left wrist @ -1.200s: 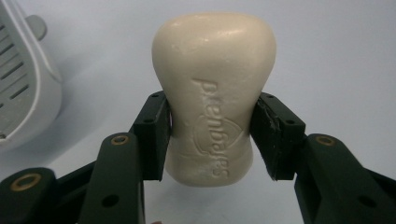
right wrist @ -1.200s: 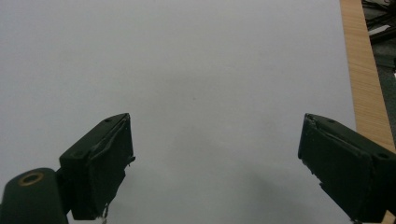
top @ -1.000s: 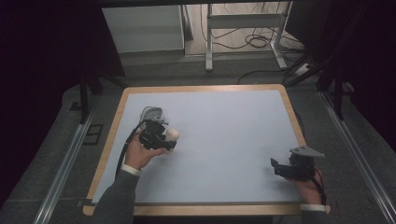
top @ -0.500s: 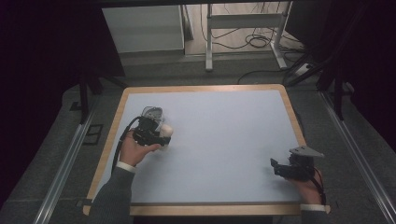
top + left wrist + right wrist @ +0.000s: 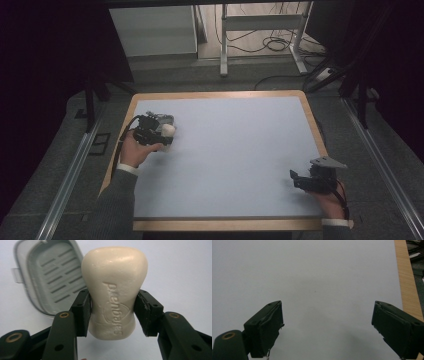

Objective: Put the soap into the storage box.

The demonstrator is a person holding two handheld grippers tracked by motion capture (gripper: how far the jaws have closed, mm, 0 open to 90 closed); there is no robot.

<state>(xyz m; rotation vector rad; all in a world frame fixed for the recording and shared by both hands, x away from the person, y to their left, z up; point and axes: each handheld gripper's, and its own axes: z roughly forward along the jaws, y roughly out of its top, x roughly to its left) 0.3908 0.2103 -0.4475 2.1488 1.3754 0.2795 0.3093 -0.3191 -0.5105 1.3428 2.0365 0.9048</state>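
Soap (image 5: 115,290) sits clamped at its narrow waist between the two jaws of the left gripper (image 5: 113,312), which press on both flanks. In the high view that gripper (image 5: 159,134) hangs over the table's (image 5: 240,150) left side, the pale bar (image 5: 169,130) at its tip. Just beyond the bar lies a grey soap dish (image 5: 47,280), open and empty, with a slatted floor; from the high view it shows as a grey case (image 5: 162,118) near the table's far-left corner. The step in hand looks like setting the bar into that dish. To do it well, I would carry the bar over the dish, turn it until its length lines up with the tray's longer side, lower it flat onto the slats, and only then let go. The bar's long axis runs along the gripper's reach, pointing away from the hand, wider end outward, the stamped lettering facing the camera and reading along that axis. Far to the right, the right gripper (image 5: 312,181) rests near the table's front-right corner; its jaws stand wide apart, empty above bare surface.
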